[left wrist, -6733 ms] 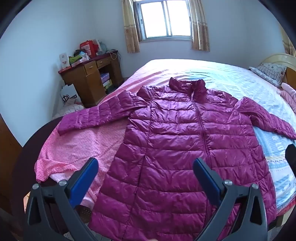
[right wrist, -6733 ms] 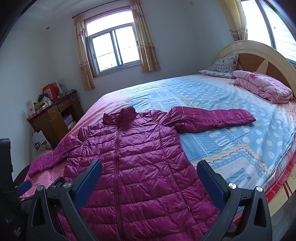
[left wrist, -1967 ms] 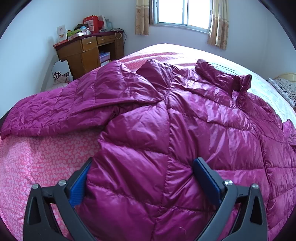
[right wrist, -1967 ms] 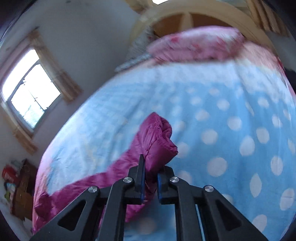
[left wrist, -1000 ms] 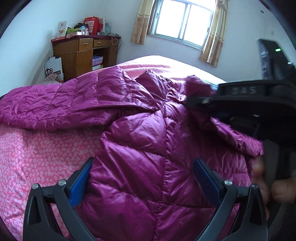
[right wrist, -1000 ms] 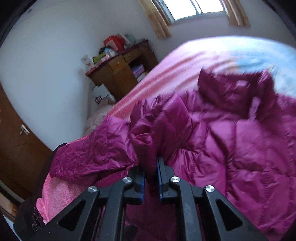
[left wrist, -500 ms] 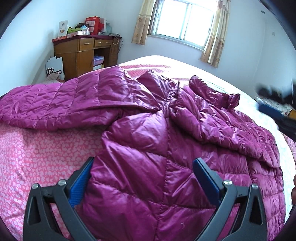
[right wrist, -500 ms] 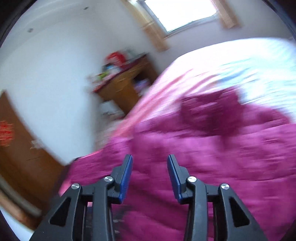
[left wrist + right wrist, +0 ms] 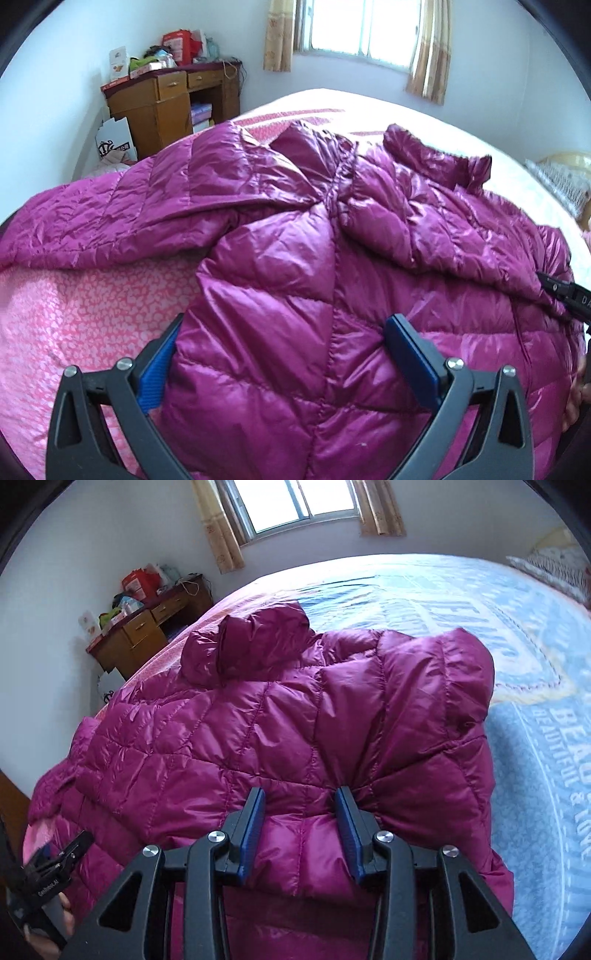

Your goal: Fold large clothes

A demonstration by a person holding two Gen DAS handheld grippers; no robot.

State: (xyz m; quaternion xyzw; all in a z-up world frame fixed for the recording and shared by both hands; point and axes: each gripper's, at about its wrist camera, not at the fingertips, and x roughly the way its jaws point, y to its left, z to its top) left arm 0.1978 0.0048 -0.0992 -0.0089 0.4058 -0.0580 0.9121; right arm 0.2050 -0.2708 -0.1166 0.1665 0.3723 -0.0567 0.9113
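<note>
A magenta quilted down jacket [image 9: 295, 258] lies front up on the bed, also seen as the jacket [image 9: 258, 720] from its right side. Its right sleeve [image 9: 443, 229] is folded diagonally across the chest, while the left sleeve [image 9: 110, 218] stretches out to the left. My left gripper [image 9: 286, 325] is wide open astride the jacket's left side, its pads not pressing. My right gripper [image 9: 300, 794] is partly open and pushed into the jacket's folded right side, with a puff of fabric between its pads. Each gripper shows at the edge of the other's view, hand-held.
The bed has a pink patterned cover [image 9: 74, 314] on the left and a blue dotted sheet [image 9: 535, 664] on the right. A cluttered wooden desk [image 9: 162, 107] and a white bag [image 9: 114, 140] stand by the wall. Pillows [image 9: 561, 181] lie at the head end.
My right gripper opened and let go of the right sleeve, which now lies across the chest. It then swung back and came down onto the jacket's right side. The left gripper stayed put.
</note>
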